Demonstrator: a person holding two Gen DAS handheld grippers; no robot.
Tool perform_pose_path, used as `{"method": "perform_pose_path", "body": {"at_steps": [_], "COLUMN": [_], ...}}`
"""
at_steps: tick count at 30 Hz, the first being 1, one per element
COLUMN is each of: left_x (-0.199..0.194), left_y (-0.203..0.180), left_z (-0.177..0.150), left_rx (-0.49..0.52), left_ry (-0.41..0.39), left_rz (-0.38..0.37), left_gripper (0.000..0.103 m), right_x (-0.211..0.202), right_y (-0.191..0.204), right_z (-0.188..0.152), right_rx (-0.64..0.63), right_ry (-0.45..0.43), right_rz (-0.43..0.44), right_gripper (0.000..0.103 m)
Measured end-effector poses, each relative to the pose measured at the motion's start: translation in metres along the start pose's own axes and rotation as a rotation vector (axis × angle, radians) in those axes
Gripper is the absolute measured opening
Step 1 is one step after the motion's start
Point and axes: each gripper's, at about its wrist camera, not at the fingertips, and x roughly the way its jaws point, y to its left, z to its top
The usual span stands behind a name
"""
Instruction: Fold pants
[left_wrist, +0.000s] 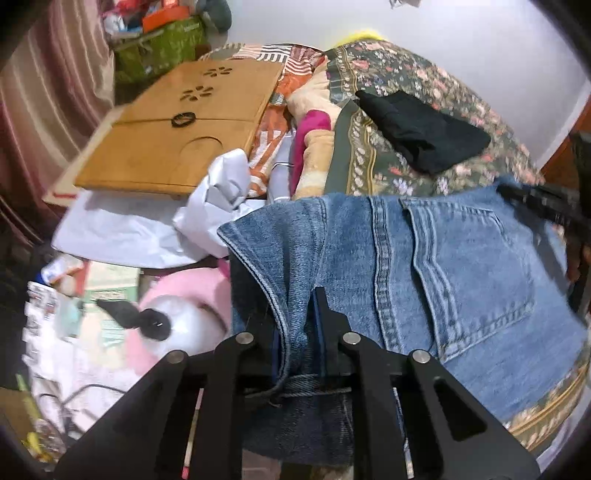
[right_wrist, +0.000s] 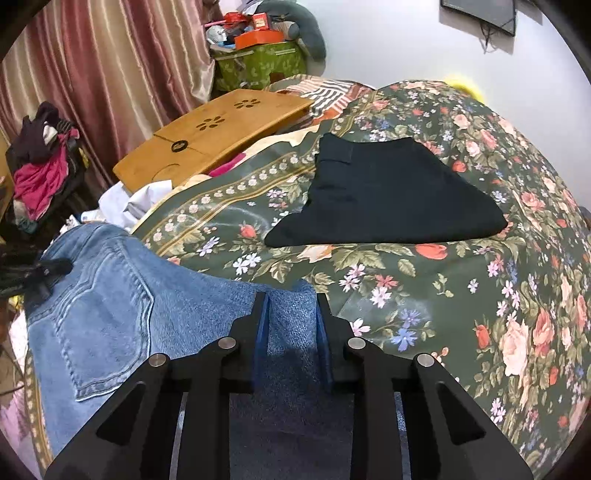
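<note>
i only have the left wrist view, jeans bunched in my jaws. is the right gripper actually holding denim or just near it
Observer: In the right wrist view the jeans pass between the fingers of the right gripper, which are closed on a fold of denim.
Operator: ok and how much bedspread is free past that black garment
Observer: The black folded garment lies flat, with open floral bedspread to its right and in front of it.
Operator: anything over by the curtain i'm missing
Observer: Yes, a pile of dark and pink clothes sits heaped by the curtain, left of the wooden lap desk.
</note>
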Motion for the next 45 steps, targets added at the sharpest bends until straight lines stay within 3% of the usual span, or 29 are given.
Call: {"method": "perform_pose_path", "body": {"at_steps": [3, 5, 6, 8, 11, 17, 22, 25, 30, 33, 37, 45], "left_x": [0.005, -0.004, -0.013, -0.034, -0.048, -0.022, -0.019, -0.013, -0.024, -0.044, -0.08, -0.089], "left_y": [-0.002, 0.008, 0.016, 0.033, 0.051, 0.047, 0.025, 0.025, 0.029, 0.018, -0.022, -0.149], "left_z": [-0.004, -0.001, 0.001, 0.002, -0.003, -0.035, -0.057, -0.063, -0.063, -0.054, -0.03, 0.016], "left_rx": [0.041, -0.004, -0.047, -0.111, -0.176, -0.227, -0.132, -0.111, -0.113, -0.07, -0.018, 0.098], "left_ry": [0.029, 0.011, -0.008, -0.057, -0.06, 0.074, 0.04, 0.058, 0.077, 0.042, -0.053, -0.116], "left_rz": [0.042, 0.068, 0.066, 0.031, 0.006, -0.115, 0.009, 0.078, 0.135, 0.171, 0.133, -0.001], "left_gripper": [0.029, 0.053, 0.057, 0.058, 0.061, 0.061, 0.061, 0.064, 0.063, 0.062, 0.063, 0.074], "right_x": [0.0, -0.009, -0.017, -0.039, -0.074, -0.1, -0.083, -0.095, -0.114, -0.134, -0.168, -0.241], "right_y": [0.005, 0.005, 0.004, 0.002, 0.004, 0.007, 0.019, 0.029, 0.015, 0.013, -0.02, -0.147], "right_z": [0.004, 0.008, 0.008, 0.005, -0.008, -0.057, -0.121, -0.141, -0.156, -0.167, -0.195, -0.287], "right_rx": [-0.014, 0.003, 0.017, 0.031, 0.044, 0.126, 0.168, 0.156, 0.25, 0.21, 0.286, 0.654], "right_ry": [0.014, 0.036, 0.034, 0.019, -0.033, 0.001, 0.126, 0.063, 0.049, 0.033, -0.034, -0.159], "right_rz": [-0.033, -0.056, -0.063, -0.033, -0.011, 0.043, 0.064, 0.022, 0.11, 0.058, -0.047, -0.293], "right_gripper": [0.024, 0.027, 0.027, 0.035, 0.052, 0.054, 0.055, 0.055, 0.055, 0.052, 0.059, 0.06]}}
